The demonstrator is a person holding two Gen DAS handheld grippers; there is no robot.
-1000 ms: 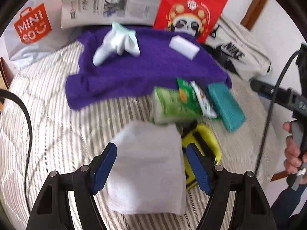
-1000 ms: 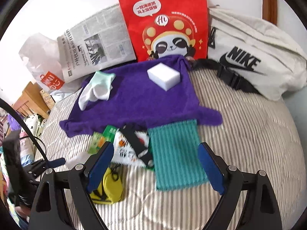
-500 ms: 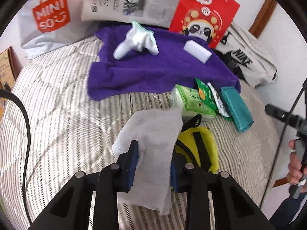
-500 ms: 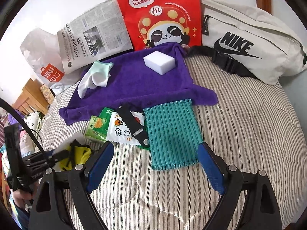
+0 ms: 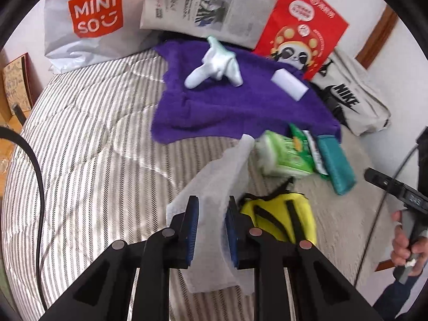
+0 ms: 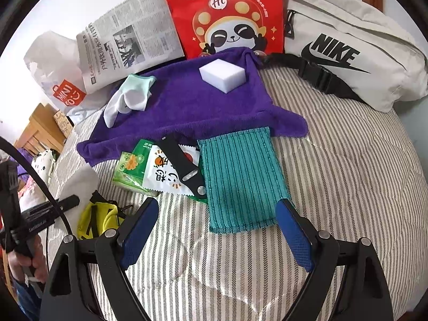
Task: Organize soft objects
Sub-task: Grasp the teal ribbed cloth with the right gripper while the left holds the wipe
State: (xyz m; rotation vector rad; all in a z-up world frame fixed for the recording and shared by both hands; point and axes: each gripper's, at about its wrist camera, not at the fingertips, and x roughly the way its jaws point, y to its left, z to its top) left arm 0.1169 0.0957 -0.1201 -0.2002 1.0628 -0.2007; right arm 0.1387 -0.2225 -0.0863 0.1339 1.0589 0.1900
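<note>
My left gripper (image 5: 211, 214) is shut on a white cloth (image 5: 222, 176) and holds it lifted off the striped bed, its far end pointing toward the purple towel (image 5: 235, 107). On the towel lie a white sock (image 5: 216, 64) and a white sponge block (image 5: 289, 84). My right gripper (image 6: 216, 214) is open and empty, its fingers either side of the near edge of a teal ribbed cloth (image 6: 240, 179). The purple towel (image 6: 192, 107), sock (image 6: 128, 96) and sponge (image 6: 222, 75) also show in the right wrist view.
A green tissue pack (image 5: 283, 155), snack packets (image 6: 165, 171), a black strap (image 6: 182, 160) and a yellow pouch (image 5: 281, 216) lie near the towel's front edge. A Miniso bag (image 5: 88, 18), newspaper (image 5: 208, 2), red panda bag (image 6: 227, 13) and Nike bag (image 6: 347, 50) line the back.
My left gripper closed on the white cloth and lifted it off the bed, uncovering the yellow pouch. My right gripper stayed open and came lower over the teal cloth.
</note>
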